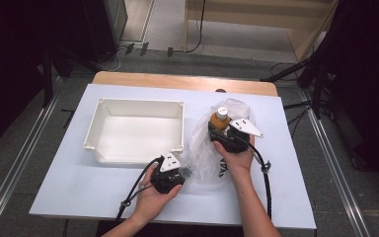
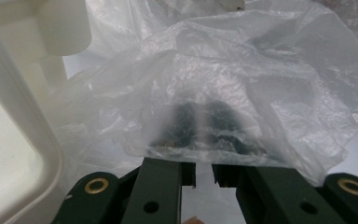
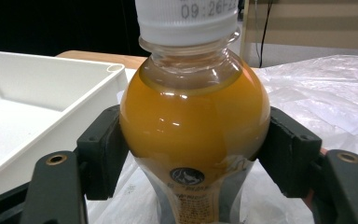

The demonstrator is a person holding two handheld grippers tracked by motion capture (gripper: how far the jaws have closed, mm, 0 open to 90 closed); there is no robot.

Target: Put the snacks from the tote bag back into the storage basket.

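Black jaws of the right gripper (image 3: 193, 154) clasp the bulging shoulder of an orange juice bottle (image 3: 193, 126), one pad on each side of its widest part, with the white cap (image 3: 186, 18) rising just above and beyond them. The bottle stands upright between the jaws, over the clear plastic bag (image 1: 205, 143) that spreads beneath and behind this gripper, and the white tray (image 1: 138, 131) lies off to its left. Full almost to the neck, the bottle will likely feel fairly heavy for its size; its smooth, rounded wall looks slippery and may give a little under pressure, so a hold on the curve could let it squirm upward or downward. A steadier place, I judge, is just under the bulge, where the body narrows at the label, or right at the widest line as now. The left gripper (image 2: 204, 175) has its jaws pinched nearly together on the near edge of the bag, the film bunched over its tips. That film is thin, limp and light, will crumple and slide easily, and could tear if tugged hard, so a pinch on a gathered fold near the rim suits it best.
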